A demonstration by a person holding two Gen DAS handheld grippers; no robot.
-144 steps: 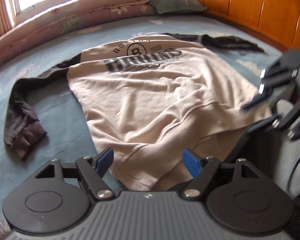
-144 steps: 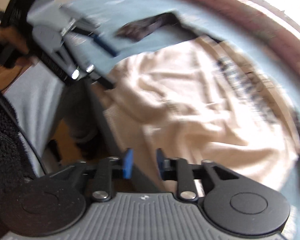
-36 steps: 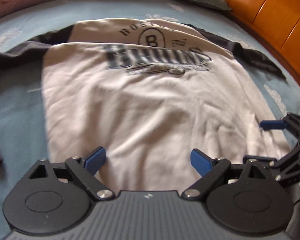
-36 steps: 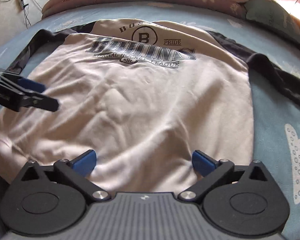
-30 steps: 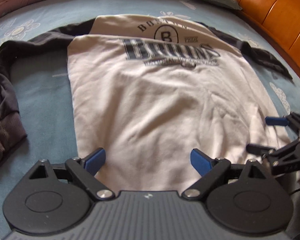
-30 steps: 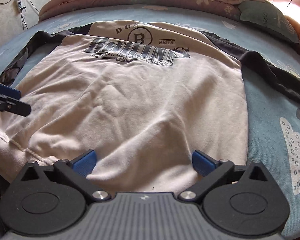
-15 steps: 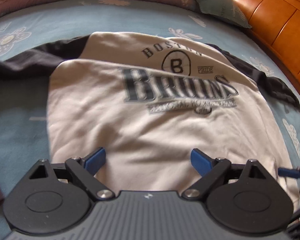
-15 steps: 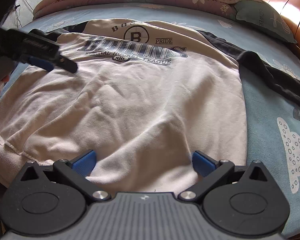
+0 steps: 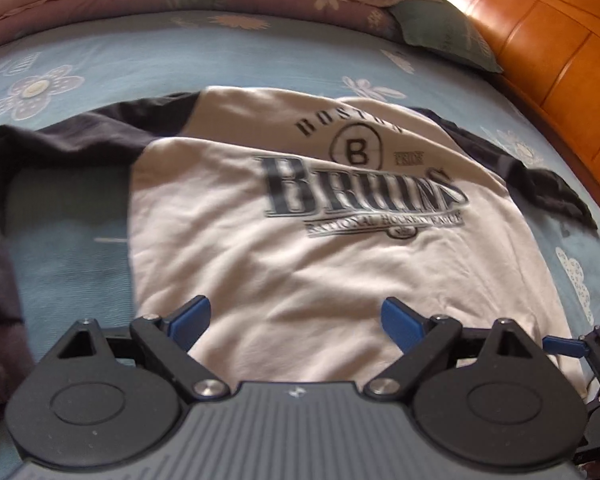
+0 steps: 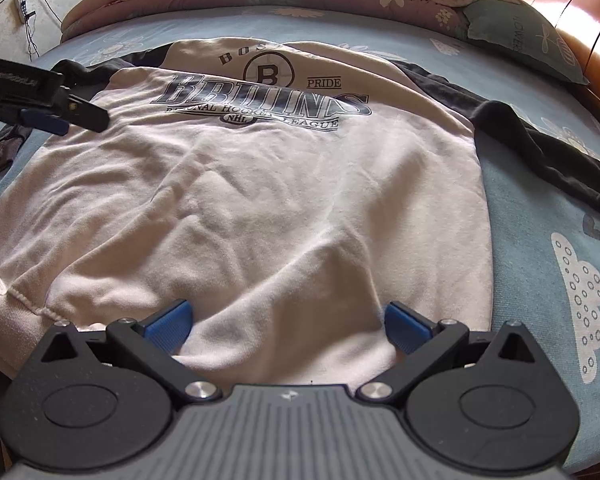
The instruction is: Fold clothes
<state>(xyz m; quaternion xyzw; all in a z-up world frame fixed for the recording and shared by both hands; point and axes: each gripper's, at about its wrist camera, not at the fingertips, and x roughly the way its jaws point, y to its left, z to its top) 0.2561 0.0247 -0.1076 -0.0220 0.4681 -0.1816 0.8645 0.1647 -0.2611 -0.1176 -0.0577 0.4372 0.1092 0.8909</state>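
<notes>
The sweatshirt point(image 10: 252, 208) is spread flat, print up, on the bed point(image 10: 539, 216), both the left gripper point(image 9: 296, 318) and right gripper point(image 10: 286, 322) are held wide open and empty above its hem, and only the top layer may be pinched, so the fold could be dragged crooked.

left gripper point(image 9: 296, 320) and right gripper point(image 10: 286, 322) both hover with jaws spread wide.
</notes>
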